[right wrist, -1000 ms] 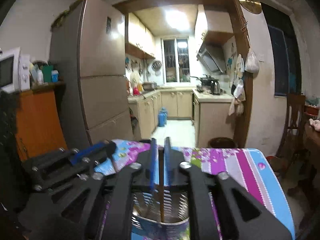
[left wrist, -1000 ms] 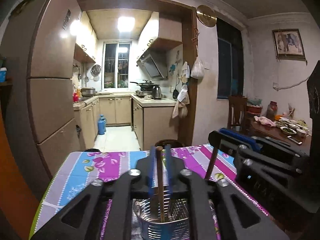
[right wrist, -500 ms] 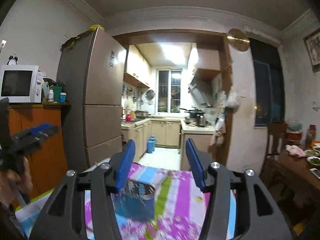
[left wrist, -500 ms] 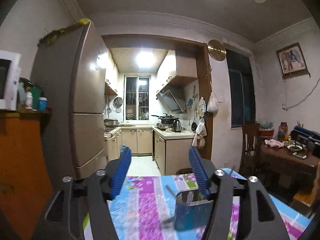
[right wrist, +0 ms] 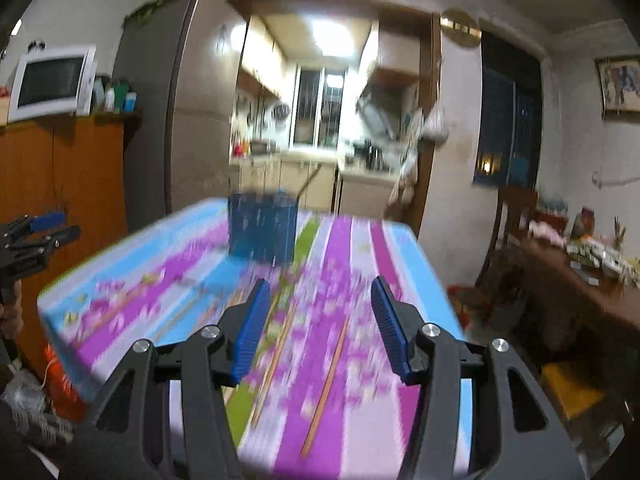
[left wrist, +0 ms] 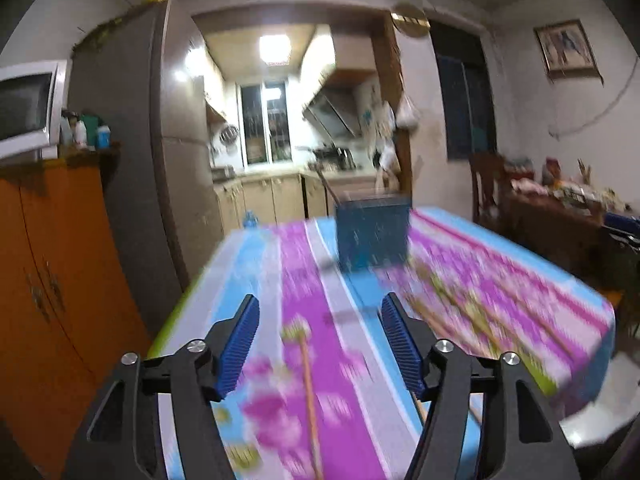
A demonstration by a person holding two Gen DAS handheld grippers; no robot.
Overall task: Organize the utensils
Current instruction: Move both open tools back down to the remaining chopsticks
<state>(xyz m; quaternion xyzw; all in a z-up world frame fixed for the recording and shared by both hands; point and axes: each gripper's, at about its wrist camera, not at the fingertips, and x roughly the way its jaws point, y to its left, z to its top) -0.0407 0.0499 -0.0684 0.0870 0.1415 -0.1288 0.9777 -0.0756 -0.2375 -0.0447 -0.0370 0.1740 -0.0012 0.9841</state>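
Note:
A blue utensil holder (left wrist: 373, 232) stands on the far part of the striped tablecloth (left wrist: 500, 280), with chopsticks leaning out of it. It also shows in the right wrist view (right wrist: 262, 228). Loose wooden chopsticks lie on the cloth: one (left wrist: 310, 396) below my left gripper, others (right wrist: 326, 384) below my right gripper. My left gripper (left wrist: 318, 344) is open and empty above the near cloth. My right gripper (right wrist: 320, 326) is open and empty, also well back from the holder. Both views are motion-blurred.
An orange cabinet (left wrist: 48, 280) with a microwave (right wrist: 52, 82) stands left, beside a tall fridge (left wrist: 132, 160). A side table with dishes (right wrist: 592, 264) and a chair (left wrist: 486, 184) are at the right. The kitchen lies behind the table.
Both grippers let go of the chopsticks they held over the holder, opened, and pulled back and tilted down; the holder is now far off and loose chopsticks show on the cloth.

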